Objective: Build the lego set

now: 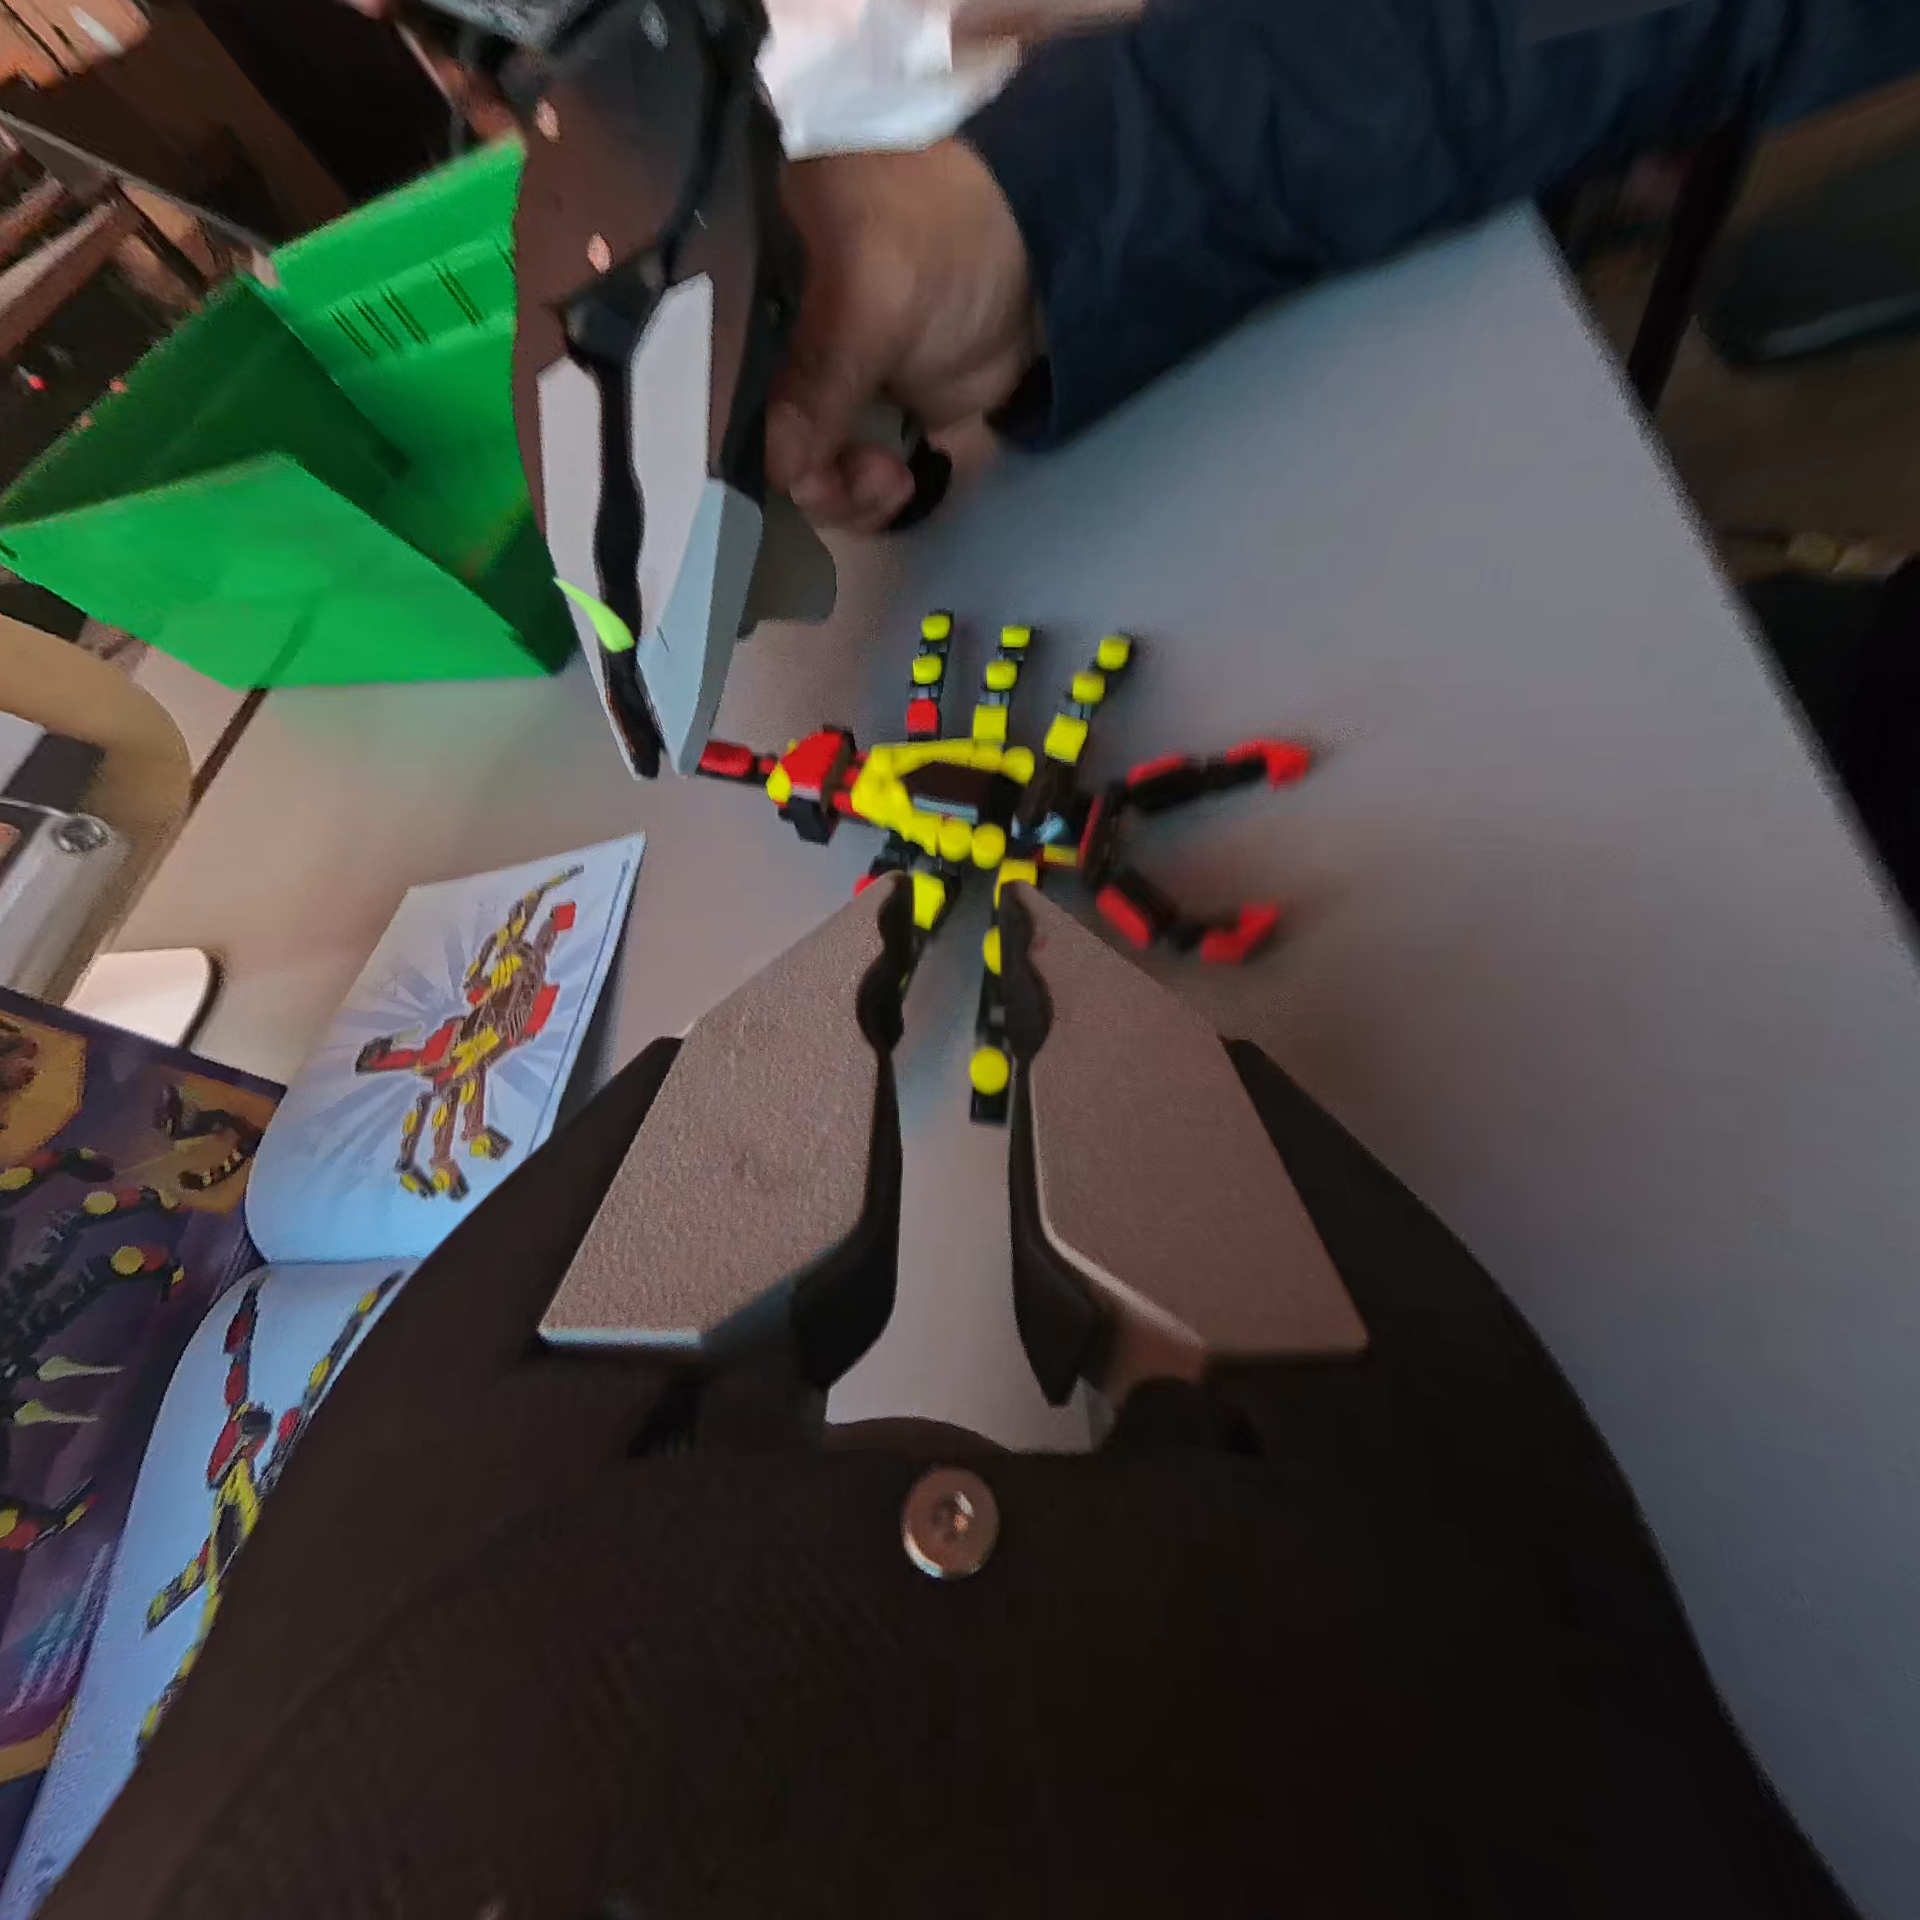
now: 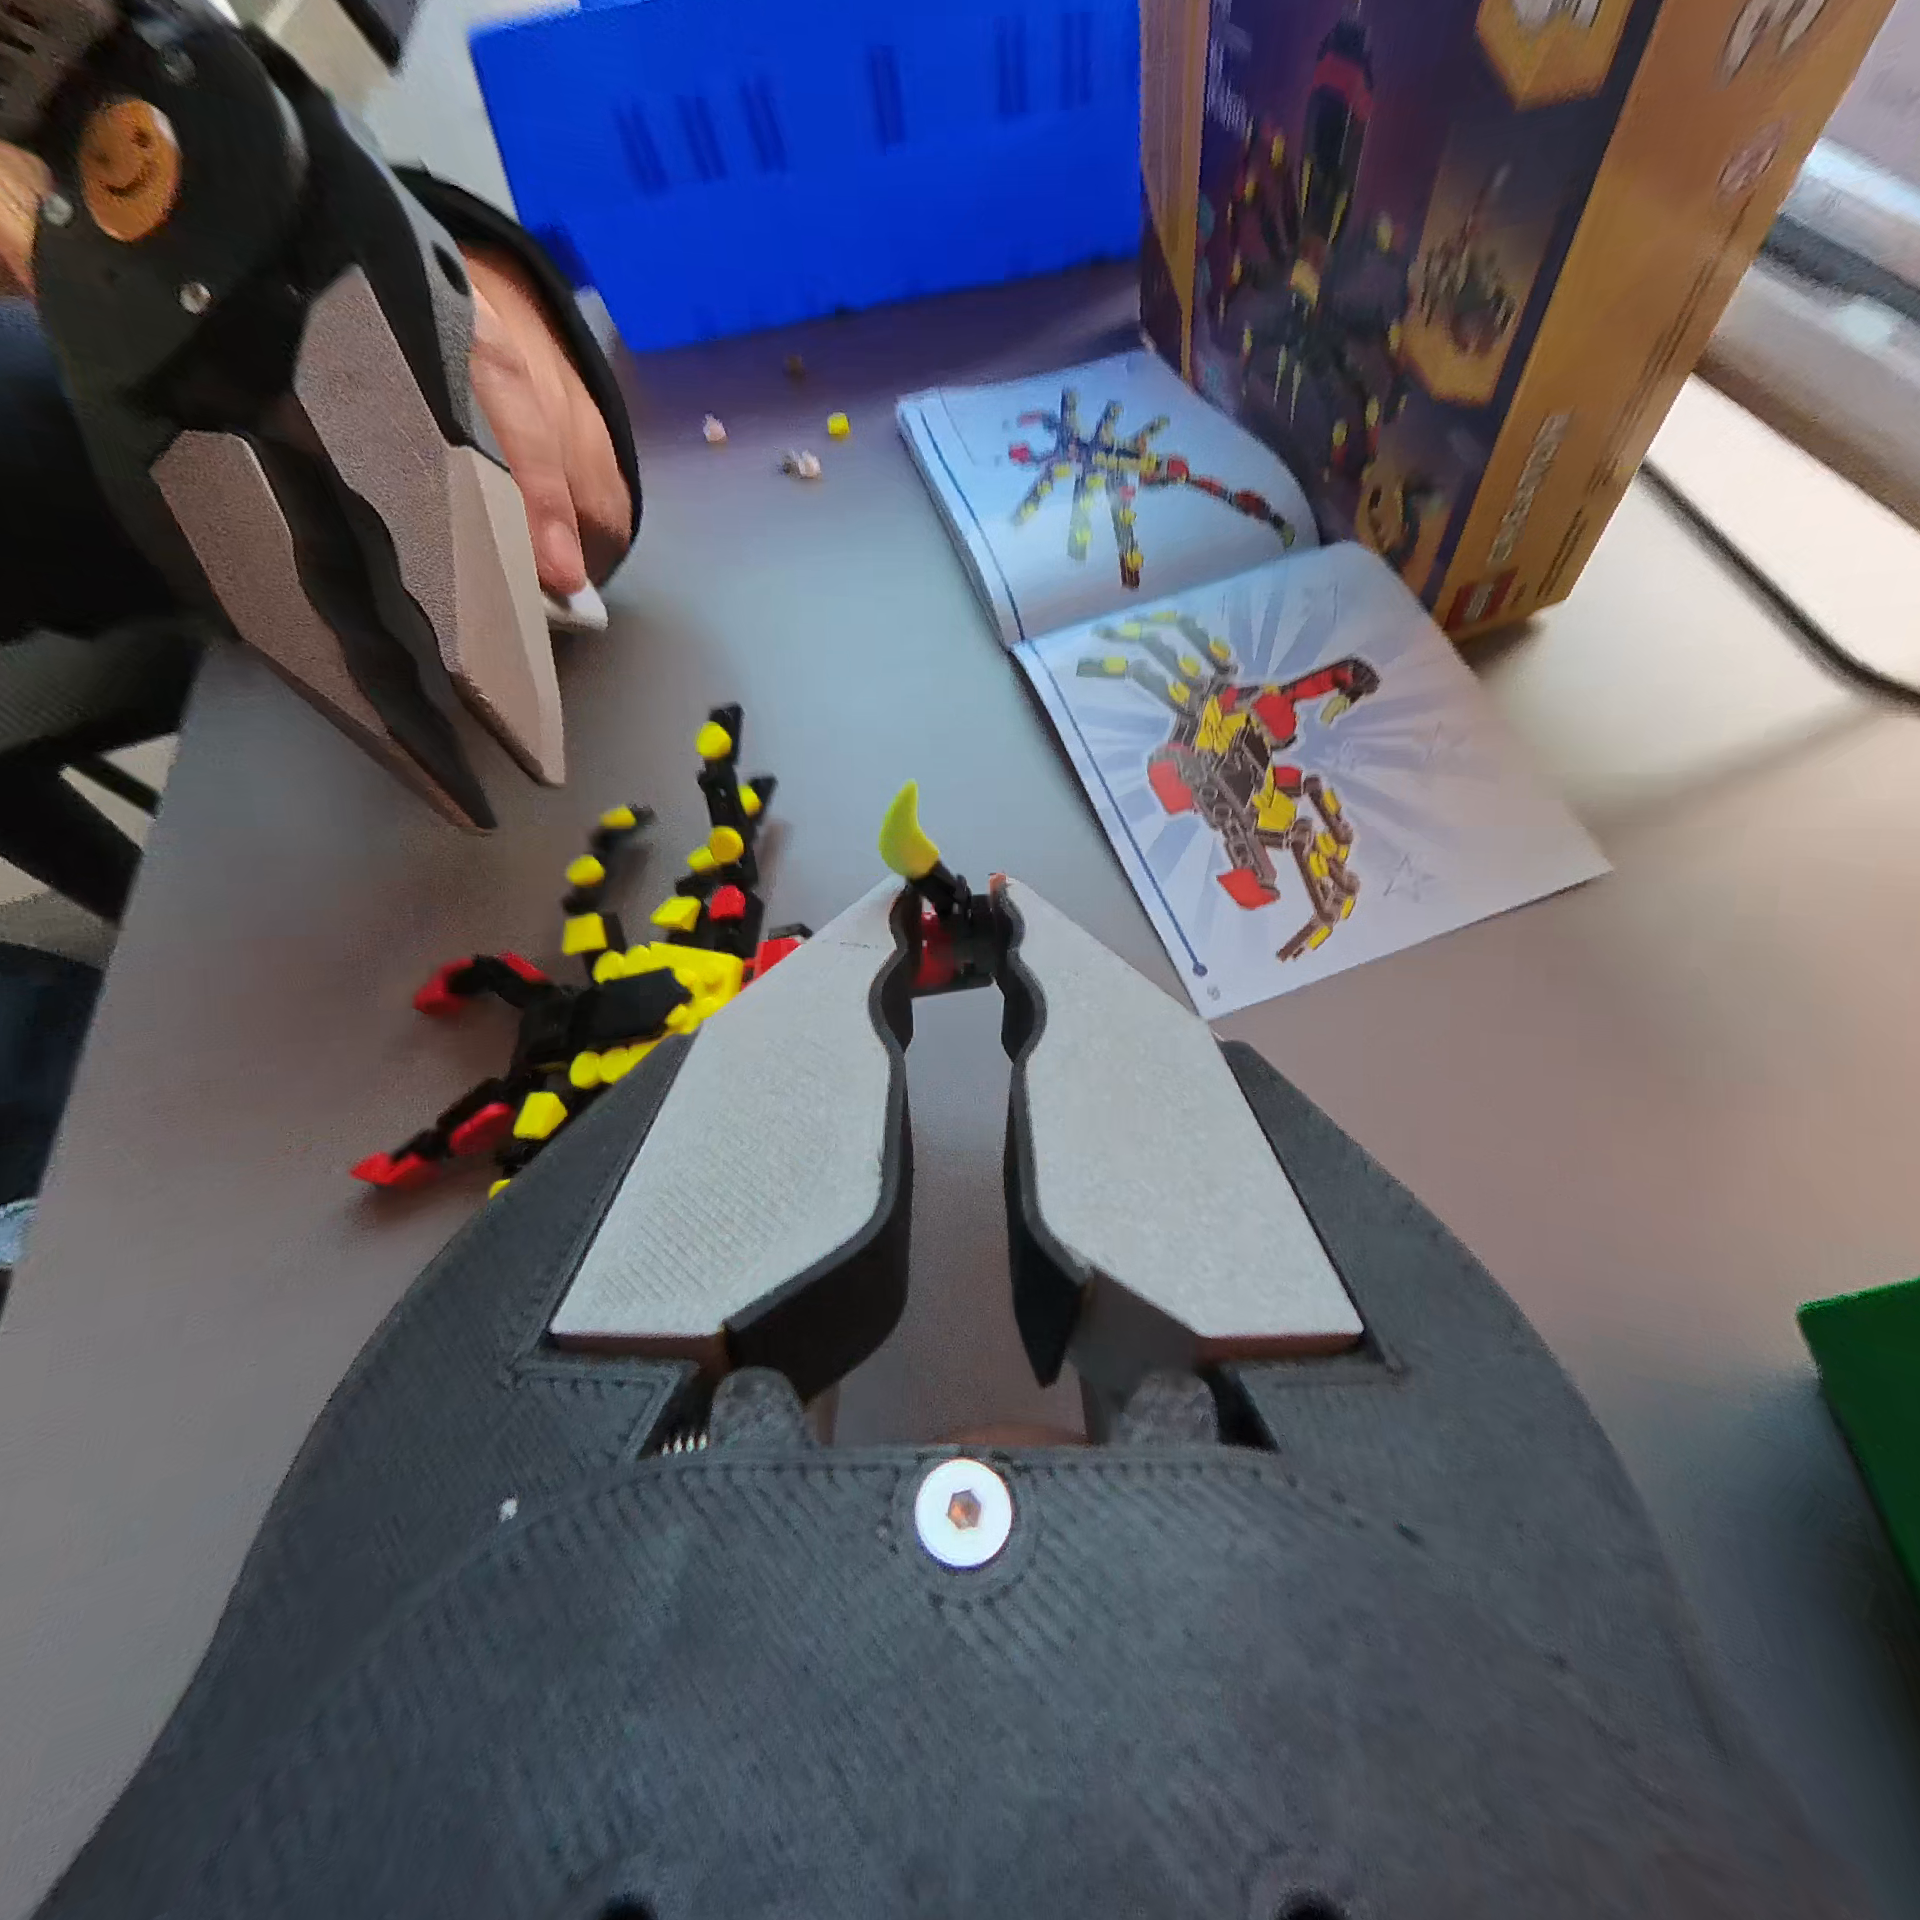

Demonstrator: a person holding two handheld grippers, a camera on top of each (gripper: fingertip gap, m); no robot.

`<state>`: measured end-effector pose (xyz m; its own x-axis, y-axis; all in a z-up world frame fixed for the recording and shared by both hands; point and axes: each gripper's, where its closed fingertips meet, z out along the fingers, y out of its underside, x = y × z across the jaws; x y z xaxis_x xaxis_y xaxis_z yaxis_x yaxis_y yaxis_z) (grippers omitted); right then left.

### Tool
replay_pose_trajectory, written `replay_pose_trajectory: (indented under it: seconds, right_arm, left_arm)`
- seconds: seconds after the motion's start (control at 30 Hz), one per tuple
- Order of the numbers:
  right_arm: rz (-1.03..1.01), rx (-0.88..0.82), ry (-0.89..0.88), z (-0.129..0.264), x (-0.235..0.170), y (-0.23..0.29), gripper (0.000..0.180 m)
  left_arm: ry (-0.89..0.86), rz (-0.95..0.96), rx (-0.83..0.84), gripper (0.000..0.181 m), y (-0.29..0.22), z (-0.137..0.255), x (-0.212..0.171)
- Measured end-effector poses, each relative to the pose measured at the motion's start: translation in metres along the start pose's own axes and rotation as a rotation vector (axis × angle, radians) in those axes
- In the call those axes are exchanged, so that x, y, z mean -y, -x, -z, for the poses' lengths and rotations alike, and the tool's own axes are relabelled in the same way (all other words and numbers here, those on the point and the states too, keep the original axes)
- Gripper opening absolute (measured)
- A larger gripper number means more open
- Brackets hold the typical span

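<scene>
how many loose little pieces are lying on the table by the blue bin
4: a yellow piece, a pale piece, a pale clump and a dark bit nearest the blue bin. Others may be hidden.

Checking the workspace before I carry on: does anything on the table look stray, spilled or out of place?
A few tiny loose bits lie scattered on the table near the blue bin, apart from the scorpion model. The right tool is shut on a small stinger piece, not yet attached. Nothing else stands out.
</scene>
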<state>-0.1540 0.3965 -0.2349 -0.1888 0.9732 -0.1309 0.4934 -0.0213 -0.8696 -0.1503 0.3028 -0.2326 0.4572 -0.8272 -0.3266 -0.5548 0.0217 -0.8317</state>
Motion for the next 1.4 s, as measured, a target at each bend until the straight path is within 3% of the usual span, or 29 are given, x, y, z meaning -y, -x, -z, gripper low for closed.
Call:
replay_pose_trajectory:
  seconds: [0.03,0.2,0.33,0.5,0.7,1.1,1.23,1.4]
  right_arm:
    - [0.003,0.001,-0.038,0.004,0.008,0.002,0.009]
    - [0.067,-0.043,-0.186,0.024,0.040,0.008,0.009]
    - [0.063,0.024,-0.288,0.032,0.059,0.025,0.009]
    - [0.048,0.050,-0.335,0.039,0.069,0.032,0.010]
    - [0.021,0.114,-0.362,0.043,0.075,0.043,0.009]
    - [-0.103,0.213,-0.301,0.034,0.056,0.036,0.019]
    - [-0.122,0.263,-0.248,0.026,0.046,0.040,0.015]
    - [-0.064,0.158,-0.179,0.020,0.035,0.029,0.020]
  left_arm:
    - [-0.055,0.033,-0.006,0.013,0.002,0.005,0.012]
    - [-0.263,0.342,0.107,0.012,0.053,0.031,0.057]
    - [-0.072,0.592,-0.039,0.039,0.058,-0.001,0.038]
    - [-0.032,0.606,-0.131,0.041,0.047,-0.027,0.045]
    - [-0.117,0.656,-0.225,0.022,0.040,-0.038,0.058]
    - [-0.178,0.665,-0.188,0.022,0.040,-0.031,0.046]
    - [-0.198,0.675,-0.181,0.022,0.040,-0.031,0.044]
    - [-0.198,0.689,-0.097,0.022,0.054,-0.031,0.035]
